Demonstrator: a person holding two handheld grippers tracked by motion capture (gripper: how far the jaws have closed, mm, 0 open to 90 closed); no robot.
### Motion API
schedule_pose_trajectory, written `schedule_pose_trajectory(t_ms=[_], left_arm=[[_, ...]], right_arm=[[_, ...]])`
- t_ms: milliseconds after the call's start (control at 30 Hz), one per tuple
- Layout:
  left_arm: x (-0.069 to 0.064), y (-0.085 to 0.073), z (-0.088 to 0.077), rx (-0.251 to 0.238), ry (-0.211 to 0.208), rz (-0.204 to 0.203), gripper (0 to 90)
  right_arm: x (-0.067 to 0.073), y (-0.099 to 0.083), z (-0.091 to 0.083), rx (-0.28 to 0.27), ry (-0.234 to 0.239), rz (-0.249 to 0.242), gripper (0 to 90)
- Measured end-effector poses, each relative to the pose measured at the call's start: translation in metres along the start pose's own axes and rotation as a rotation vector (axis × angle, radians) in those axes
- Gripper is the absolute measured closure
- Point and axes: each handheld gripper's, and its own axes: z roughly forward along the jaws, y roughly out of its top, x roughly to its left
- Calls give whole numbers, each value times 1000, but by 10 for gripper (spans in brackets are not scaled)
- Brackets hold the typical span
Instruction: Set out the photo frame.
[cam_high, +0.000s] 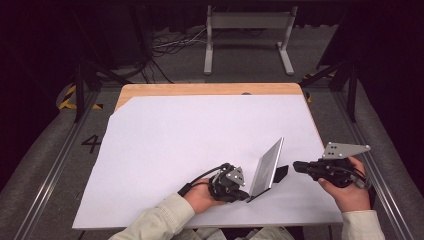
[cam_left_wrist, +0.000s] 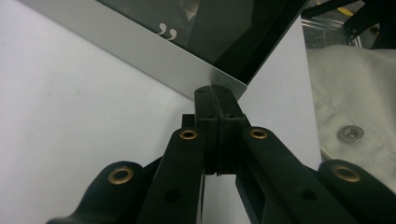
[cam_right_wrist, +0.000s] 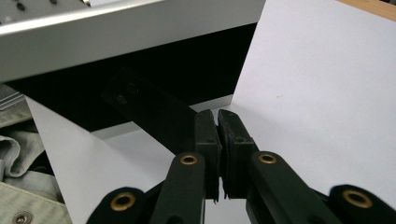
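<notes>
Both sleeves (cam_high: 160, 220) are pale beige cloth, with a silver snap button (cam_left_wrist: 351, 133) on the cuff. The left claw (cam_left_wrist: 215, 89) and right claw (cam_right_wrist: 216, 114) are matt black, with flat link arms pinned by brass-ringed rivets (cam_left_wrist: 188, 135). A grey three-cornered plate (cam_high: 344, 150) with small holes tops each, and black cable (cam_high: 197, 179) trails from the left.

A silver-edged picture frame (cam_high: 267, 167) with dark glass stood tilted on the white-covered bench (cam_high: 175, 150), propped on its black rear stand (cam_high: 281, 173), near the front edge.
</notes>
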Motion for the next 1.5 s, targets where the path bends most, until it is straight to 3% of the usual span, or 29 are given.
schedule_pose_trajectory(t_ms=[400, 667, 967, 1067, 1233, 1500], left_arm=[[-7, 17, 21, 2, -52, 28, 900], [-7, 33, 36, 4, -63, 53, 900], [-3, 51, 50, 2, -60, 37, 900], [-3, 56, 55, -4, -56, 26, 900], [-5, 54, 50, 0, -54, 32, 900], [2, 27, 20, 0, -25, 18, 900]], right_arm=[[-5, -3, -15, -34, -17, 49, 871], [-8, -6, -19, -41, -24, 67, 871], [-13, -9, -32, -63, -60, 91, 874], [-17, -12, -38, -75, -88, 126, 872], [-19, -13, -38, -70, -87, 147, 858], [-17, -11, -34, -59, -81, 158, 841]])
